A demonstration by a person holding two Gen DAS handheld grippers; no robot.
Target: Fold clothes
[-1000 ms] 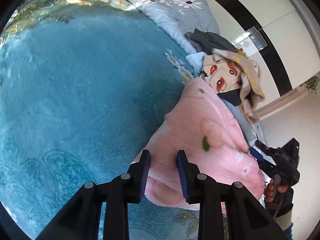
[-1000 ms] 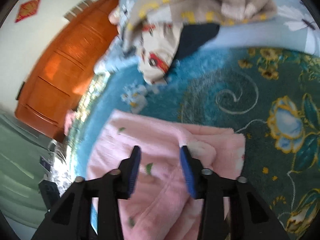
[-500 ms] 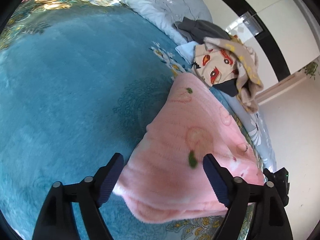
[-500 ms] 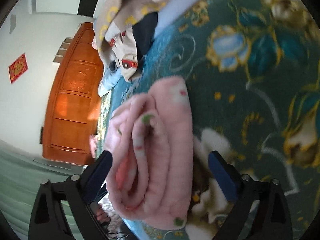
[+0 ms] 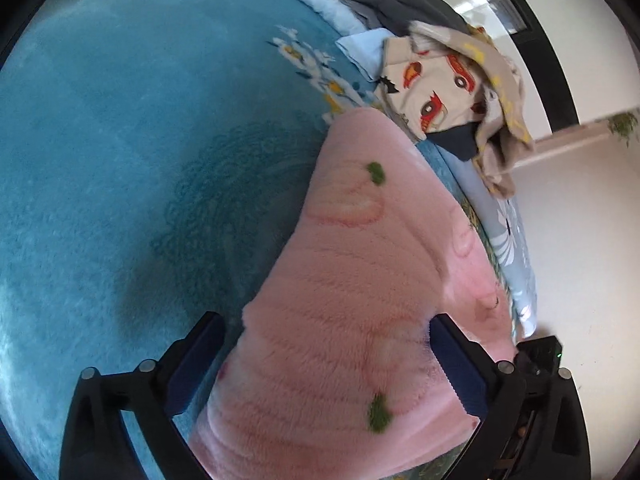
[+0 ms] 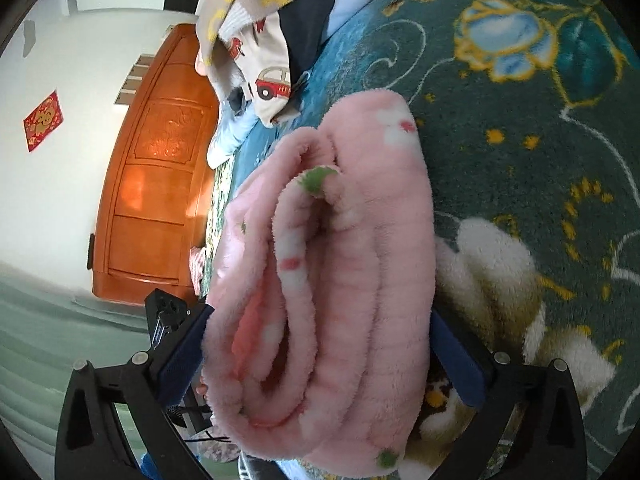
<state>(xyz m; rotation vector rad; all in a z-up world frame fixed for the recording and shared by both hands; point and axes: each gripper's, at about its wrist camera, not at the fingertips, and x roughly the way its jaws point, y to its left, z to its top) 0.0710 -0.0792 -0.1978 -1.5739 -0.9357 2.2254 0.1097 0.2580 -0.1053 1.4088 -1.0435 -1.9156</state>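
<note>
In the left wrist view, our left gripper (image 5: 326,364) has its fingers spread wide on either side of the folded pink fleece garment (image 5: 360,300), which lies on the teal blanket (image 5: 120,140) of the bed, beside a heap of loose clothes (image 5: 452,80). We judge the bundle is about to be gripped or lifted, so we should close evenly across its full thickness.

In the right wrist view, our right gripper (image 6: 320,344) is likewise spread, straddling the rolled layers at the garment's end. We should catch every layer together, or the inner folds may slip out.
</note>
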